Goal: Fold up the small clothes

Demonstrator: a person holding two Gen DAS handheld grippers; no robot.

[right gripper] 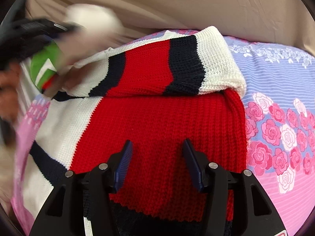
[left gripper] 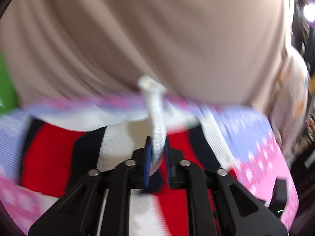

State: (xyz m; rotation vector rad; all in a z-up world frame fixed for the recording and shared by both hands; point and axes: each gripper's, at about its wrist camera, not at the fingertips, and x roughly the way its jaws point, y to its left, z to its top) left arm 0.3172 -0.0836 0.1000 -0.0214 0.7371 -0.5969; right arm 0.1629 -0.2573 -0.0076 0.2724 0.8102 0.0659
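A knit sweater [right gripper: 157, 122] in red with navy and white stripes lies on the bed, one striped sleeve [right gripper: 185, 63] folded across its top. My right gripper [right gripper: 157, 157] hovers over the red body, open, with nothing between its blue pads. In the left wrist view my left gripper [left gripper: 157, 140] has a white knit strip [left gripper: 156, 118] of the sweater [left gripper: 49, 153] between its pads; the strip fills the gap and sticks out past the tips. The left gripper [right gripper: 35, 31] also shows as a dark blur at the upper left of the right wrist view, trailing white cloth.
A pink and lilac rose-print bedsheet [right gripper: 275, 137] covers the bed under the sweater. Beige fabric [right gripper: 196, 4] rises behind it. A green garment [right gripper: 47, 64] lies at the far left. A blurred hand [right gripper: 7, 94] is at the left edge.
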